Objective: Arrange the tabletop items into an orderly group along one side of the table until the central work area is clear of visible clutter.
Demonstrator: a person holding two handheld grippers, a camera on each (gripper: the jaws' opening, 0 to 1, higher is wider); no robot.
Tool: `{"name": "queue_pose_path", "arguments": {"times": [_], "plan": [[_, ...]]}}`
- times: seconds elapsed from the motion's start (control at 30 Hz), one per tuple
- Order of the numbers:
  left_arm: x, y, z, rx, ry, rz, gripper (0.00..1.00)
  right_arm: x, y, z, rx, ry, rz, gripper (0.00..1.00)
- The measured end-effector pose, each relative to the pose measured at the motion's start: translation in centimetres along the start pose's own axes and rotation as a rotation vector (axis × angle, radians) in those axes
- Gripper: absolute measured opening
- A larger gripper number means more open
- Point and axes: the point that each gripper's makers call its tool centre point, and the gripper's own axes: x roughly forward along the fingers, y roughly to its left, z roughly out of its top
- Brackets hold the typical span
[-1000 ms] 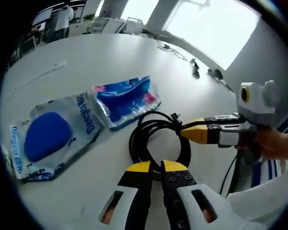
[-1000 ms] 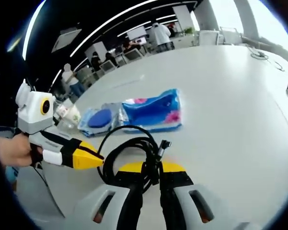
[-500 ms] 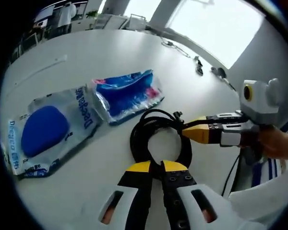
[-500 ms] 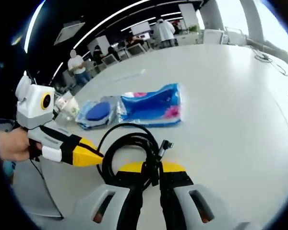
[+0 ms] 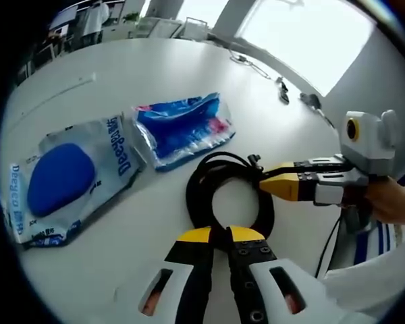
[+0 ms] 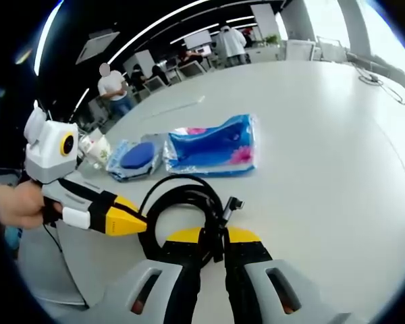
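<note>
Lying coiled on the white table (image 5: 155,74), the black cable (image 5: 204,181) is clamped at its near edge by the left gripper (image 5: 219,233) and at its far side by the right gripper (image 6: 211,235). Beyond it, a blue tissue pack (image 5: 181,127) is overlapped by a clear bag with a blue pad (image 5: 64,177).

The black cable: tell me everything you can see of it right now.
The black cable is a thick, rubbery-looking cord wound into a loose round coil of several loops, lying flat on the white table. One end with a small plug sticks up. The left gripper and the right gripper are each shut on opposite sides of the coil. It lies just apart from the blue packet.
</note>
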Motion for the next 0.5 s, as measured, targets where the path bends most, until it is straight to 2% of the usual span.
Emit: {"name": "queue_pose_path", "arguments": {"times": [0.5], "plan": [[0.1, 0.07, 0.02, -0.011, 0.0, -0.007, 0.04, 0.04, -0.02, -0.02, -0.016, 0.002, -0.002, 0.09]]}}
